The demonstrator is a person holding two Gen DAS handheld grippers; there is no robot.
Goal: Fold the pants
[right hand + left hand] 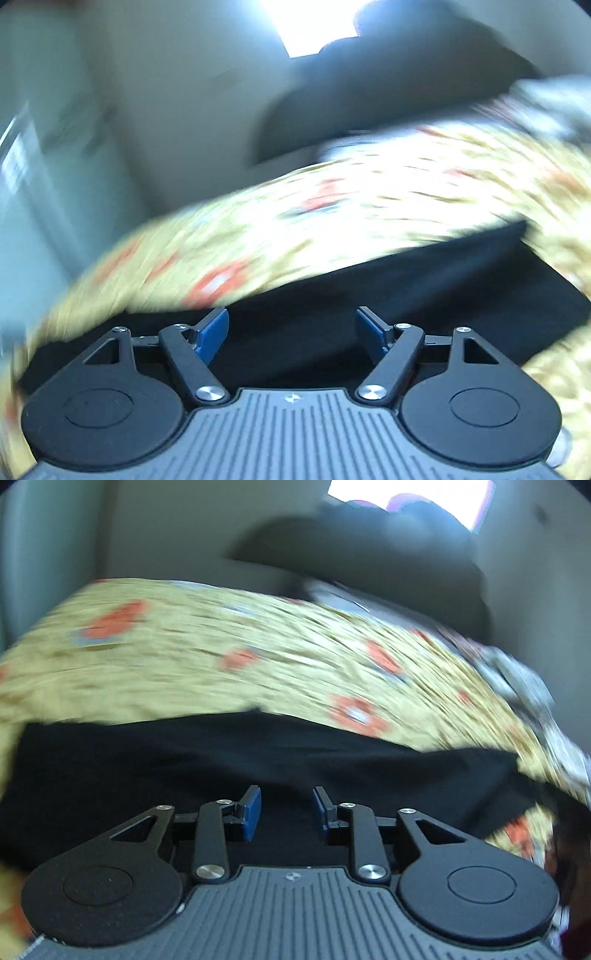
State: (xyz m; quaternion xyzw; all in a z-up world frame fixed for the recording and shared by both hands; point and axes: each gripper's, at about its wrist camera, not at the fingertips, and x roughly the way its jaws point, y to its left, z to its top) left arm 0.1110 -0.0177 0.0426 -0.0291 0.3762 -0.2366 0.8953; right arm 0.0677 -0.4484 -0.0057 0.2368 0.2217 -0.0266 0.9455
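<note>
1. The step in hand, as I judge it, is to find the next place to grip the black pants (258, 760), so both grippers must stay free and come again to an edge of the cloth.
2. The left gripper (286, 814) stands partly open. Nothing is between its blue pads (252, 812); only the dark cloth shows behind the gap.
3. The right gripper (291, 334) stands wider open and also holds nothing.
4. To do this step well, choose two points on the same edge of the pants, one for each gripper, and take only the layers that must fold. The pictures are blurred, so I cannot tell seams or layers.
5. The pants lie flat on the yellow flowered bedcover (258, 653), on its near part. In both wrist views the pants are just below and in front of the fingertips.
6. The far edge of the pants meets the bare bedcover beyond the grippers.
</note>
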